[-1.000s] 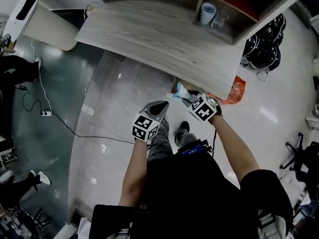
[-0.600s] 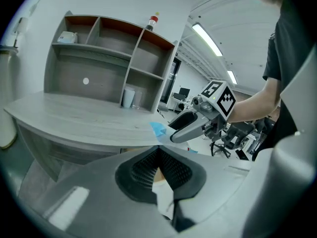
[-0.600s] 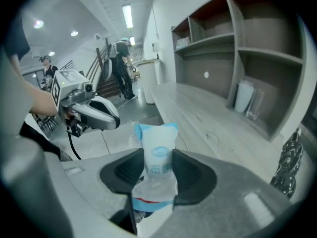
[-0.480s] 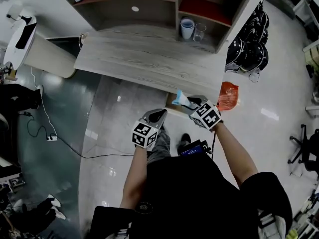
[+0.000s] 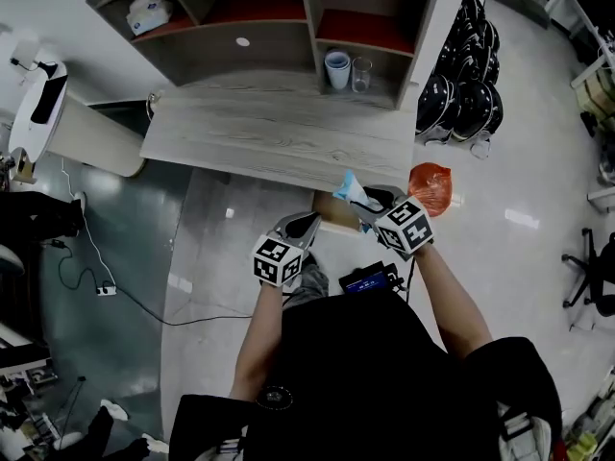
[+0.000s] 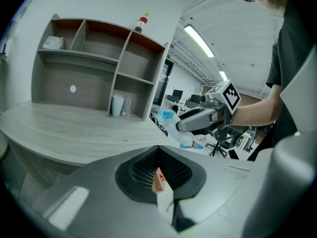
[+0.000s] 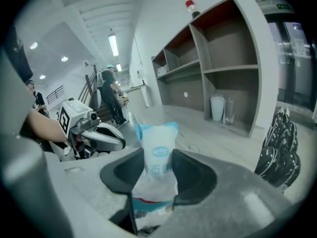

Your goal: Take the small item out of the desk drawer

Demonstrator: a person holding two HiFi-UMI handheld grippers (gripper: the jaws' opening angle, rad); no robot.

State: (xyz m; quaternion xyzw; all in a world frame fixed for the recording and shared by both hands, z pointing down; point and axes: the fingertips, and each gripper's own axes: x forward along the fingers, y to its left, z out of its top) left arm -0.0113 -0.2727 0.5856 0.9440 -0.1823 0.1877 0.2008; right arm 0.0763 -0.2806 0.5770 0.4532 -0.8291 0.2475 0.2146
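in right tool, wide-clamped packet

**Black top, grey shells, chequered cubes**

Wearing a black short-sleeved top, loose over the torso, and grey trousers below it. Carrying at the waist a small dark device with a blue-lit screen, and trailing a thin black cable just beside it. Showing on the left gripper a smooth pale-grey shell tapering toward the tip, lined inside with black ribbed pads. Repeating that on the right gripper — same grey casing, same dark lining. Bearing behind each pair of jaws a white cube printed with black square markers — bold, blocky patterns on every visible face.
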